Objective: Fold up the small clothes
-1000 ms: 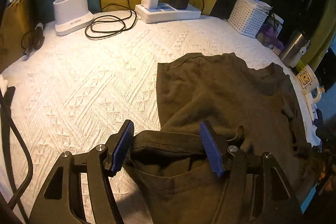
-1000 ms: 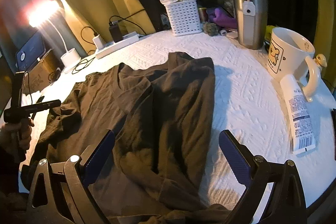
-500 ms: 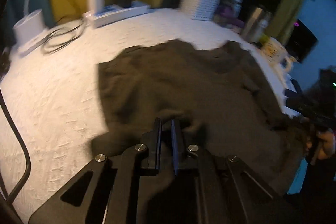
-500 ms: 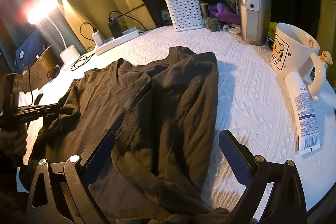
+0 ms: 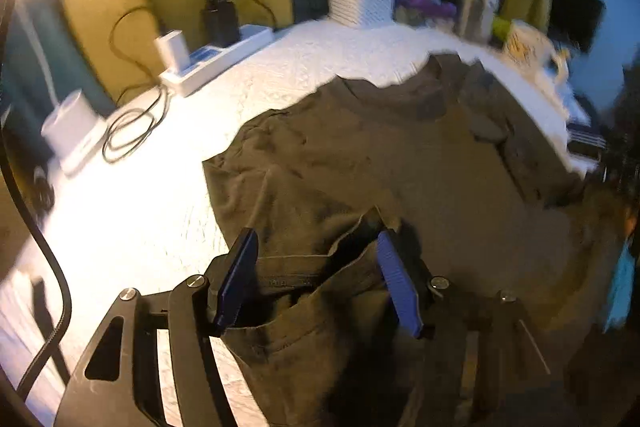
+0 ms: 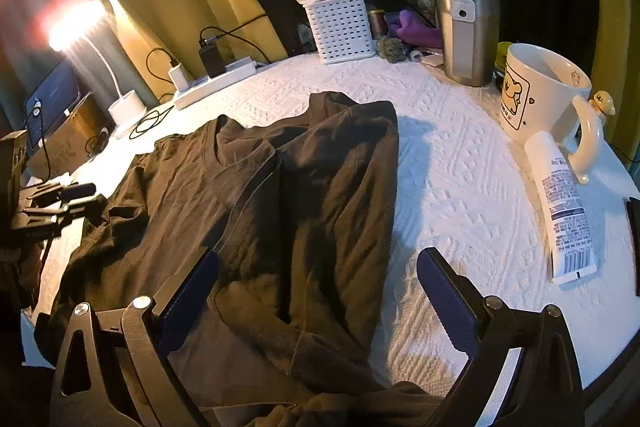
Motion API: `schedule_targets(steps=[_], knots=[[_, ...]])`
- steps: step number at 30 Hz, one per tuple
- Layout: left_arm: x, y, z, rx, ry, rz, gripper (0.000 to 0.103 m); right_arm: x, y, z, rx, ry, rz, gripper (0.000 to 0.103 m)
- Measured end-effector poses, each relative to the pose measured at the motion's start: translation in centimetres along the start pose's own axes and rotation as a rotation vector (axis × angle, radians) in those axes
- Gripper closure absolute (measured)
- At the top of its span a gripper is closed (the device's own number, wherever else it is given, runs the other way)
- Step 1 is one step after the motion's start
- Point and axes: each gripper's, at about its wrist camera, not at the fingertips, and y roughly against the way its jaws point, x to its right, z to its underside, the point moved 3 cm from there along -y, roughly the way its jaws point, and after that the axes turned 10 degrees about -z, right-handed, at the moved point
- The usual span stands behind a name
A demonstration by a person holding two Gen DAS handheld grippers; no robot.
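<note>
Opening over a bunched hem, the left gripper (image 5: 316,279) has its blue pads (image 5: 396,283) parted, with a fold of the dark olive shirt (image 5: 380,155) lying loose between them; the cloth rises in a small peak by the right-hand pad, and I cannot tell whether it touches that pad. The right gripper (image 6: 316,295) hangs with its jaws spread wide above the near part of the same shirt (image 6: 280,195), pinching nothing, one pad over the fabric and the other over the bare white quilted cover (image 6: 460,187). The shirt lies spread across the middle of that cover, one side folded over the body so a straight edge runs down its right side, its neckline pointing toward the far wall. Just beside it on the right lie a white tube (image 6: 568,215) and a cartoon-printed mug (image 6: 540,95), touching each other, with a steel tumbler (image 6: 466,27) behind them. Farther back stands a white perforated basket (image 6: 342,25), and along the yellow curtain a power strip (image 6: 216,83) with chargers plugged in. At the far left a lit desk lamp (image 6: 76,27) glares beside a coil of black cable (image 6: 150,123).
</note>
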Motion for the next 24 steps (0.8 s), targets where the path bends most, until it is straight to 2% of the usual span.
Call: schedule_targets(steps=[4,8,11,13,19,20,21,22,24], knots=[[1.3,-0.7,-0.1,0.013,-0.122,-0.043,0.041,0.0,-0.2,0.0,-0.003,-0.001,-0.005,0.003],[1.1,-1.6,-0.1,-0.003,-0.153,-0.093,0.044,0.2,-0.2,0.0,-0.001,-0.007,-0.001,0.003],[0.5,-1.6,0.1,-0.009,-0.152,-0.093,0.058,0.5,-0.1,0.0,0.0,-0.016,0.006,0.003],[0.2,-1.8,0.5,-0.023,-0.165,-0.099,0.062,0.6,-0.2,0.0,-0.002,-0.02,0.007,0.003],[2.1,-2.5,1.6,-0.05,-0.255,-0.068,0.063,0.1,-0.6,-0.1,-0.01,-0.008,0.0,0.003],[2.4,-2.6,1.7,-0.043,-0.271,-0.069,0.068,0.0,-0.7,-0.1,-0.011,-0.007,-0.001,0.003],[2.7,-2.7,1.6,-0.033,-0.281,-0.064,0.089,0.0,-0.7,-0.1,-0.011,-0.007,0.0,0.003],[2.8,-2.9,1.4,-0.032,-0.281,-0.072,0.097,-0.1,-0.7,-0.1,-0.011,-0.007,0.001,0.003],[2.5,-3.1,1.1,-0.023,-0.268,-0.09,0.1,0.0,-0.7,-0.1,-0.01,-0.009,0.002,0.003]])
